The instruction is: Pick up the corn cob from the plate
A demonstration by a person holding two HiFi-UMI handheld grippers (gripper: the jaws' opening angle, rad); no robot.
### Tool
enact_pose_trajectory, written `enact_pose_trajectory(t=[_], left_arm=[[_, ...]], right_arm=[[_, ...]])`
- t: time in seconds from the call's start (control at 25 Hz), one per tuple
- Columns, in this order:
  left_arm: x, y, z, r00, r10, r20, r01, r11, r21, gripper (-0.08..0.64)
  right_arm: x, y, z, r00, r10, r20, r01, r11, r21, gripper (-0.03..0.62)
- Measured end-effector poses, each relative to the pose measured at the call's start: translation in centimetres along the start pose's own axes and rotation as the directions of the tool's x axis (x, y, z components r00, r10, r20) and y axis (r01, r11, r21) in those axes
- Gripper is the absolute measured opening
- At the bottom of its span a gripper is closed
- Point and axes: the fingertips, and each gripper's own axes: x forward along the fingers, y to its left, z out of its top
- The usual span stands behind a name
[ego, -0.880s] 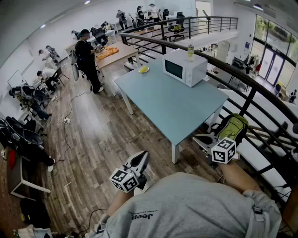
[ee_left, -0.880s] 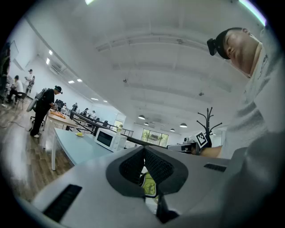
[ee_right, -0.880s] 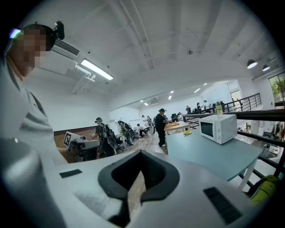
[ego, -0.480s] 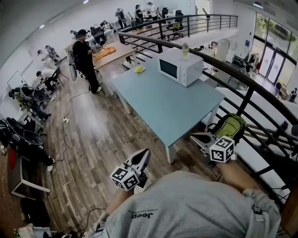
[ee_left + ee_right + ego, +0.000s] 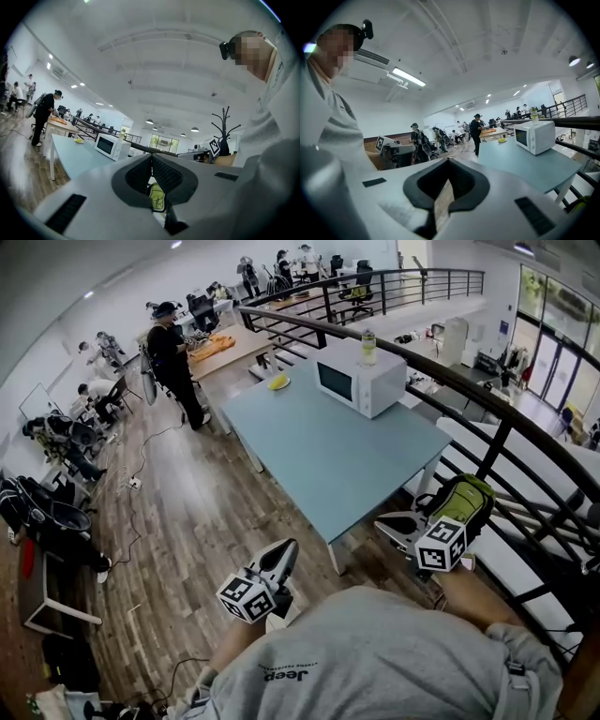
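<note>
Head view looks steeply down on a pale blue table standing on a wooden floor, and everything here is placed from that table. At its far corner lies the yellow corn cob on a small plate, untouched and well apart from both grippers. On the table's right side, toward the dark railing, stands a white microwave with a bottle upright on top of it. The left gripper hangs off the table's near end, over the floor, its tips pointing toward the table. The right gripper is near the table's near right corner, just beside a green backpack. Both are short of the table edge and touch nothing on it. In the left gripper view the two jaws meet at their tips with nothing held between them; the table, microwave and corn cob show small and far off to the left. In the right gripper view the jaws are likewise pressed together and empty, with the table and microwave off to the right. Beyond the table's far left corner a person in black stands at another desk.
</note>
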Motion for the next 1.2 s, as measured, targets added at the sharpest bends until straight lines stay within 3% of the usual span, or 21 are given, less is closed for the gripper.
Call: enact_pose_trajectory(t=[0.32,0.52,0.68,0.84,1.2], left_arm=[[2.8,0.2,-1.2,0.999,0.017,-0.038,-0.018,1.000,-0.024,0.020],[4.1,3.1,-1.9,0.997,0.023,-0.068,-0.026,0.999,-0.040,0.020],[6.3,8.0,-1.8,0.998,0.000,-0.068,-0.005,0.998,-0.068,0.020],[9.8,14.7,-0.7,0.995,-0.073,-0.065,0.068,0.995,-0.073,0.020],[18.8,30.3,6.2,0.962,-0.254,-0.098,0.251,0.967,-0.048,0.020]], right_arm=[[0.5,-2.1,-1.7,0.997,0.077,-0.003,-0.077,0.996,0.043,0.015],[2.8,-4.0,-2.5,0.994,0.104,-0.017,-0.102,0.992,0.067,0.015],[5.8,-7.0,-1.9,0.997,0.078,-0.011,-0.077,0.994,0.080,0.015],[10.6,-10.8,-0.3,1.000,0.011,-0.014,-0.010,0.998,0.068,0.015],[22.8,-19.0,5.4,0.987,-0.159,-0.008,0.159,0.980,0.120,0.015]])
